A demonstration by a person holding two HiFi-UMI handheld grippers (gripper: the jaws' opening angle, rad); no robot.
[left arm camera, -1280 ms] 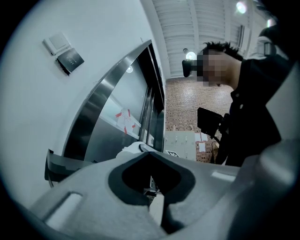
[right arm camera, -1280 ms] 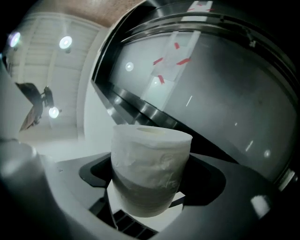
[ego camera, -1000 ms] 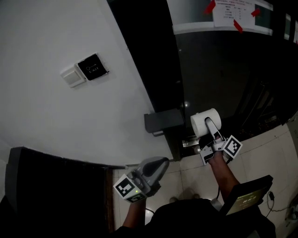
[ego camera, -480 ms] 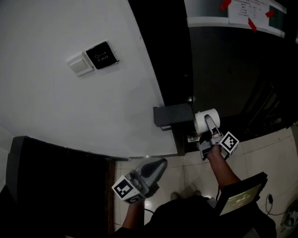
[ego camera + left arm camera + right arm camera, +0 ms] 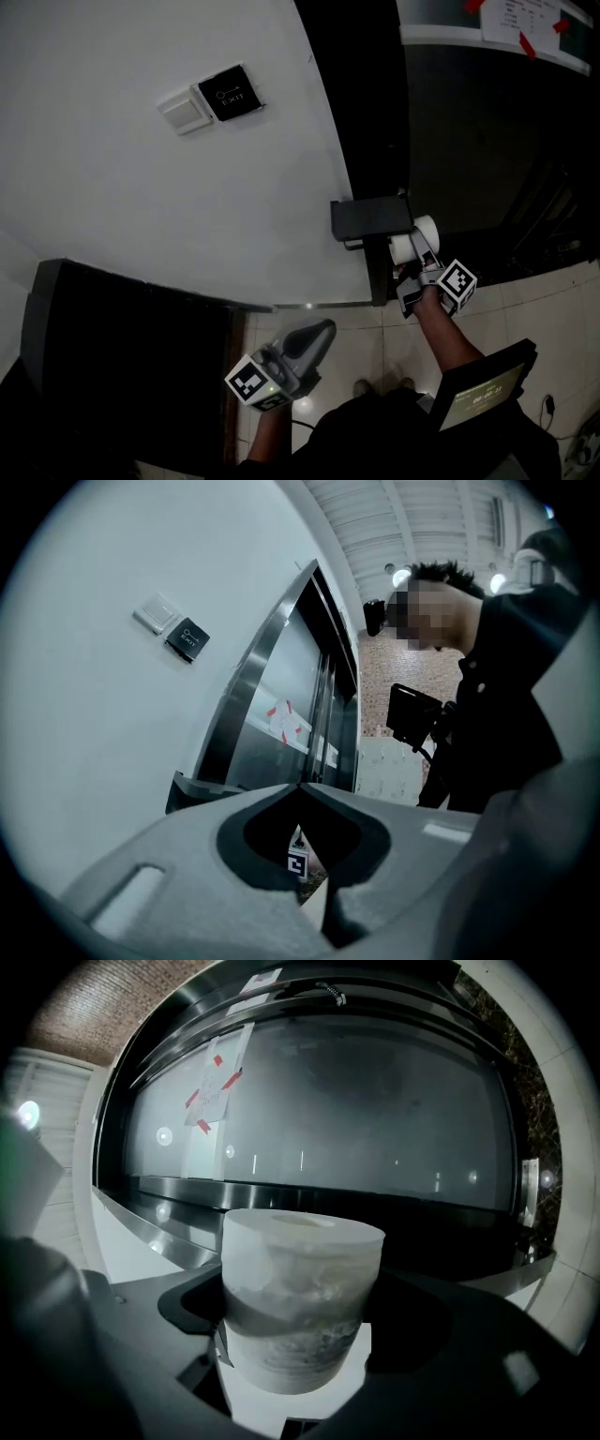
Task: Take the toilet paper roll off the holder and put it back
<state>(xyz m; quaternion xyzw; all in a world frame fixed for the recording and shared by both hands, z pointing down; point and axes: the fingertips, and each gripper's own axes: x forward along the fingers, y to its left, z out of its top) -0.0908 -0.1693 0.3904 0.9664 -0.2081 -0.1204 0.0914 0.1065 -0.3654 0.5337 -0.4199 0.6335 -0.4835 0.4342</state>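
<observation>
In the head view a white toilet paper roll (image 5: 409, 246) hangs just right of and below the black wall-mounted holder (image 5: 369, 219), close to its right end. My right gripper (image 5: 419, 251) is shut on the roll, one finger lying across its front. The right gripper view shows the roll (image 5: 302, 1290) upright between the dark jaws of that right gripper (image 5: 302, 1316), its hollow core end on top. My left gripper (image 5: 317, 334) hangs low over the floor tiles, jaws shut with nothing in them; in the left gripper view the left gripper (image 5: 302, 789) has its tips meeting.
A black exit button (image 5: 231, 91) and a white switch (image 5: 185, 113) sit on the white wall. A dark metal door frame (image 5: 370, 103) and glass panel with a taped notice (image 5: 525, 21) stand right of it. A dark cabinet (image 5: 122, 347) is lower left, a screen device (image 5: 487, 389) lower right.
My right gripper has carried the roll left, closer to the holder's right end. The head camera has tilted. The left gripper has stayed where it was.
</observation>
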